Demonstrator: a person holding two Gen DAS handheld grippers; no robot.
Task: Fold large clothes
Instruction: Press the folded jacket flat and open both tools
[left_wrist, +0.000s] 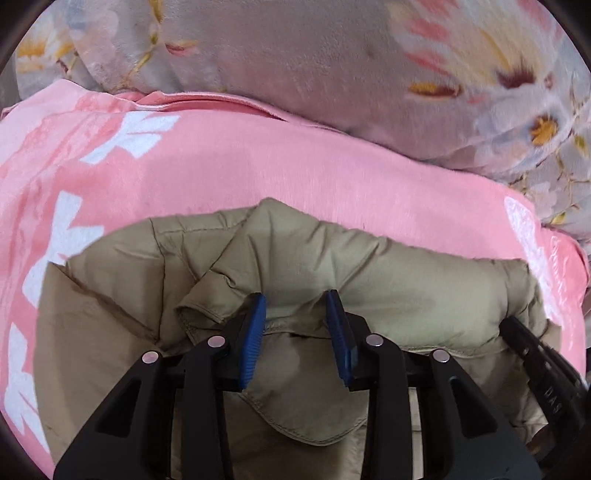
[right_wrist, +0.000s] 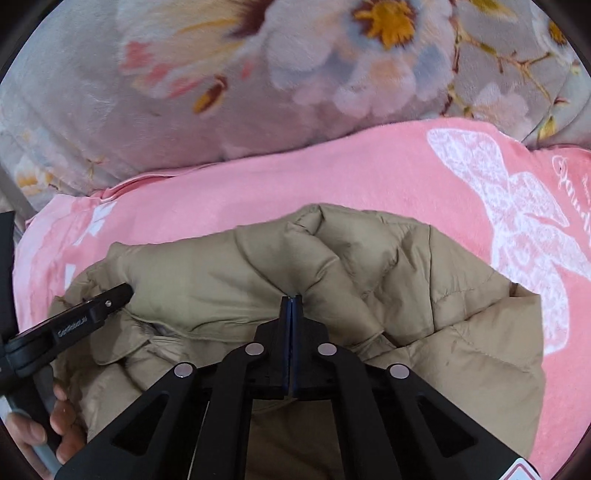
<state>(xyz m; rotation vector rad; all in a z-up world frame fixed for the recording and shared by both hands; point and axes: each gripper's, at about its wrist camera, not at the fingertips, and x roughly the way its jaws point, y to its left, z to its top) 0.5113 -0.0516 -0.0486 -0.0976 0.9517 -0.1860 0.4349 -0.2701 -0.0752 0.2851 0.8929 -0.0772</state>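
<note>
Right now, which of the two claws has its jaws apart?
The left claw: its blue pads stand apart over the tan puffer jacket. The right claw is shut, pads together at a jacket fold.

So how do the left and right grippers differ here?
The left gripper has its blue fingers spread apart, jacket fabric lying between them unpinched; the right gripper has its fingers pressed flat together, tips at a fold of the jacket. Whether any fabric is caught there is unclear. Both point down at the same tan puffer jacket on the pink blanket.
</note>
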